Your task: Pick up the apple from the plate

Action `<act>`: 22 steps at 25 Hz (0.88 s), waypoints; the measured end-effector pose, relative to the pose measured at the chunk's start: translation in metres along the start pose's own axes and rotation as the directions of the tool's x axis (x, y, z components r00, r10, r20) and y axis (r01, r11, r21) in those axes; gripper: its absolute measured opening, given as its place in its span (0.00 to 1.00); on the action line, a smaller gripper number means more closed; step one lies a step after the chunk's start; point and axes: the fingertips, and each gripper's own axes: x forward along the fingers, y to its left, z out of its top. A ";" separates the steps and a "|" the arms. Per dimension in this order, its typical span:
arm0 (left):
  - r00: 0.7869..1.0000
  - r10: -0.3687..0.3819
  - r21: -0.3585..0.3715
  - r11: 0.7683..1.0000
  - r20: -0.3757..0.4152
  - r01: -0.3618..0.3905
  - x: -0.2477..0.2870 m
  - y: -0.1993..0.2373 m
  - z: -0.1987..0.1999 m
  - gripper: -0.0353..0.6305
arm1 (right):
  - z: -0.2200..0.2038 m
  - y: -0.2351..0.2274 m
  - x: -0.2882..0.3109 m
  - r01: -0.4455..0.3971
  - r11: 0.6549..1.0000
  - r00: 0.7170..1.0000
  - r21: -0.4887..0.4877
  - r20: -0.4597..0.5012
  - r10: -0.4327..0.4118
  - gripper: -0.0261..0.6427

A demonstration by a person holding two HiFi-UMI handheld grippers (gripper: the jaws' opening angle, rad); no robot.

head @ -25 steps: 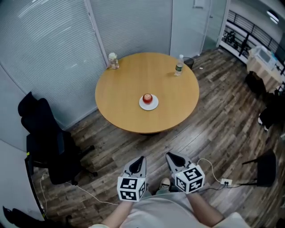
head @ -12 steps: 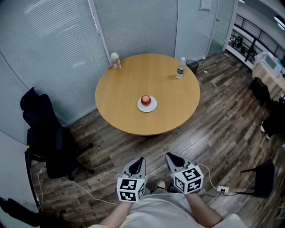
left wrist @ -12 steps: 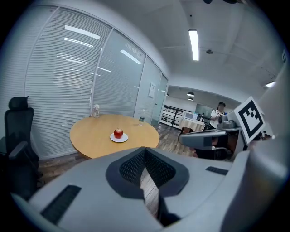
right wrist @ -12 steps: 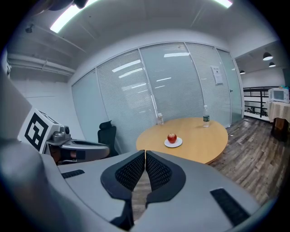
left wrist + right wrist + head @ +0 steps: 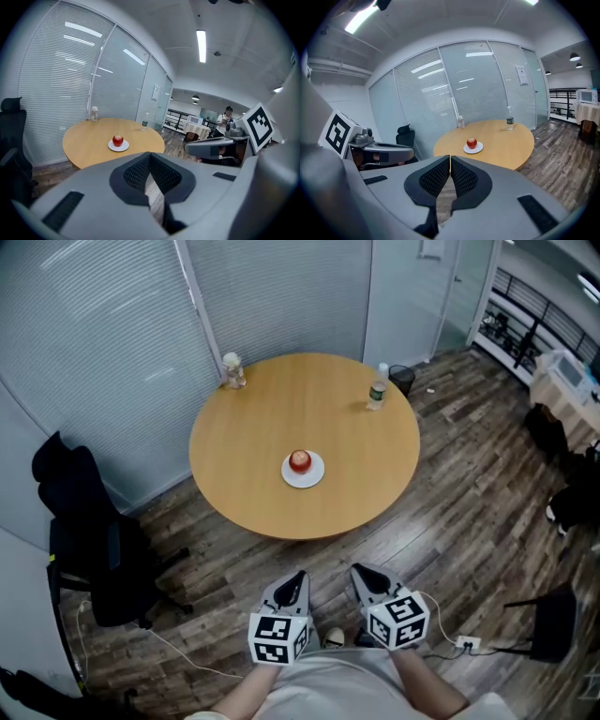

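A red apple sits on a small white plate near the front middle of a round wooden table. The apple and plate show far off in the left gripper view, and the apple on its plate likewise in the right gripper view. My left gripper and right gripper are held side by side over the floor, short of the table's near edge. Both are shut with nothing between the jaws.
A glass jar stands at the table's far left edge and a water bottle at its far right. A black office chair stands at the left by the blinds. A cable and power strip lie on the wood floor.
The table and apple have come closer and slid slightly left in the head view. Both grippers stay shut, side by side.
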 end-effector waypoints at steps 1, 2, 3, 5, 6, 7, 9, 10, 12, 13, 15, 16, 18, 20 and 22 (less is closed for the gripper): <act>1.000 -0.006 0.001 1.000 0.001 0.006 0.007 0.005 0.005 0.06 | 0.004 -0.004 0.007 0.006 1.000 1.000 0.001 -0.001 -0.006 0.09; 1.000 -0.012 0.003 1.000 0.002 0.012 0.014 0.011 0.010 0.06 | 0.007 -0.007 0.014 0.013 1.000 1.000 0.003 -0.003 -0.013 0.09; 1.000 -0.016 0.005 1.000 0.004 0.016 0.020 0.017 0.015 0.06 | 0.011 -0.011 0.022 0.020 1.000 1.000 0.004 -0.004 -0.020 0.09; 1.000 -0.020 0.005 1.000 0.006 0.020 0.034 0.035 0.027 0.06 | 0.022 -0.017 0.041 0.032 0.999 0.999 0.005 -0.004 -0.032 0.09; 1.000 -0.022 0.005 1.000 0.007 0.022 0.041 0.044 0.033 0.06 | 0.029 -0.020 0.051 0.038 0.999 0.999 0.004 -0.002 -0.038 0.09; 1.000 -0.025 0.006 1.000 0.009 0.025 0.048 0.054 0.041 0.06 | 0.036 -0.022 0.061 0.042 0.999 0.999 0.002 0.002 -0.042 0.09; 0.999 -0.035 0.013 0.999 0.010 0.035 0.060 0.072 0.055 0.06 | 0.052 -0.025 0.081 0.056 0.998 0.998 -0.001 0.012 -0.056 0.09; 0.999 -0.041 0.017 0.999 0.010 0.041 0.066 0.081 0.062 0.06 | 0.059 -0.027 0.090 0.065 0.998 0.998 0.001 0.017 -0.065 0.09; 0.998 -0.054 0.026 0.998 0.012 0.054 0.077 0.096 0.075 0.06 | 0.071 -0.032 0.106 0.085 0.996 0.996 0.009 0.024 -0.085 0.09; 0.998 -0.061 0.031 0.998 0.012 0.061 0.082 0.102 0.081 0.06 | 0.076 -0.035 0.113 0.095 0.995 0.995 0.011 0.025 -0.095 0.09; 0.997 -0.074 0.040 0.997 0.009 0.073 0.090 0.114 0.091 0.06 | 0.085 -0.037 0.126 0.110 0.994 0.994 0.010 0.026 -0.111 0.09; 0.997 -0.080 0.043 0.996 0.007 0.080 0.094 0.120 0.094 0.06 | 0.088 -0.038 0.132 0.118 0.993 0.993 0.009 0.027 -0.118 0.09; 0.996 -0.094 0.046 0.995 0.003 0.094 0.101 0.130 0.098 0.06 | 0.094 -0.040 0.141 0.135 0.991 0.990 0.009 0.029 -0.135 0.09; 0.994 -0.106 0.047 0.993 -0.001 0.106 0.108 0.137 0.102 0.06 | 0.099 -0.044 0.149 0.149 0.989 0.988 0.012 0.031 -0.150 0.09; 0.993 -0.117 0.046 0.992 -0.002 0.117 0.115 0.139 0.104 0.06 | 0.100 -0.049 0.154 0.159 0.987 0.987 0.016 0.023 -0.159 0.09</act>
